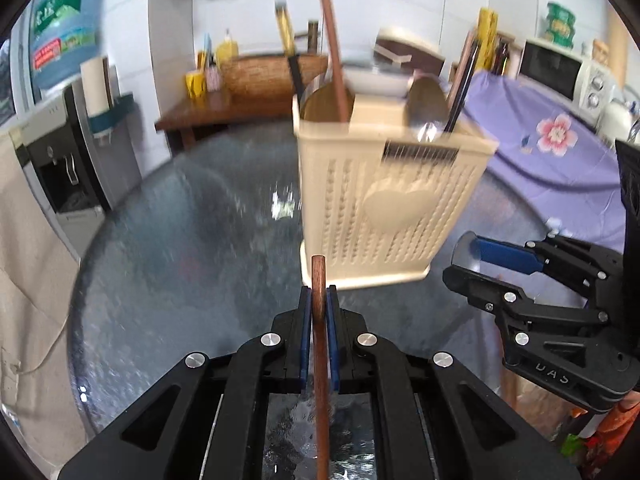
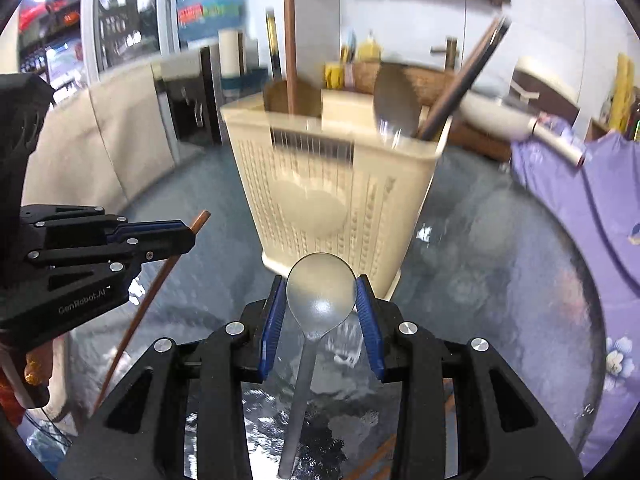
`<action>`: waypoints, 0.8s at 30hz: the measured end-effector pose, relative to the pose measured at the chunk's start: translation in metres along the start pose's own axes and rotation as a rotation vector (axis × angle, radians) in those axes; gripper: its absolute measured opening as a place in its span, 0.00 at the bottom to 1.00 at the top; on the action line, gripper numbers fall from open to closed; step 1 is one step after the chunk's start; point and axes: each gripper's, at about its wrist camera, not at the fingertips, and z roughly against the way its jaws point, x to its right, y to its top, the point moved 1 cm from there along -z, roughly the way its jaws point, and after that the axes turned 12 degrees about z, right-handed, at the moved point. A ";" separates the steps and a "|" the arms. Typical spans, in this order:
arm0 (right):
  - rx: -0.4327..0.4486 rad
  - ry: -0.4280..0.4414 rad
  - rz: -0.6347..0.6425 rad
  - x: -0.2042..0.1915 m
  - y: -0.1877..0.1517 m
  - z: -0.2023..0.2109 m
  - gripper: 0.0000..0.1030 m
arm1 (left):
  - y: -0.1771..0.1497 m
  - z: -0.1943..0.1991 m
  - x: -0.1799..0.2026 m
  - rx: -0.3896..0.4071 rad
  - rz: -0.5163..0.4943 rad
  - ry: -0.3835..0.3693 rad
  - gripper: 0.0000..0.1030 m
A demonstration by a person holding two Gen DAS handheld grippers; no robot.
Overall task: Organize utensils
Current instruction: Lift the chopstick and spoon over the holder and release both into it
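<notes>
A cream plastic utensil holder (image 1: 380, 208) stands on the round glass table (image 1: 180, 240), also in the right wrist view (image 2: 332, 196). It holds a wooden-handled spatula (image 1: 334, 52), a metal spoon (image 1: 428, 104) and dark chopsticks (image 1: 464, 84). My left gripper (image 1: 319, 296) is shut on a brown wooden chopstick (image 1: 320, 340), just in front of the holder. My right gripper (image 2: 321, 284) is shut on the bowl of a metal spoon (image 2: 320, 296), its handle hanging down, close to the holder's base.
A purple flowered cloth (image 1: 560, 136) covers a surface to the right, with a microwave (image 1: 560, 72) behind it. A wooden side table (image 1: 224, 108) with a basket stands behind. A water dispenser (image 1: 72, 152) is at the left.
</notes>
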 end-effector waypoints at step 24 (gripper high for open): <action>0.158 0.062 -0.009 0.007 0.060 0.084 0.35 | 0.062 0.118 0.026 0.277 -0.032 -0.117 0.07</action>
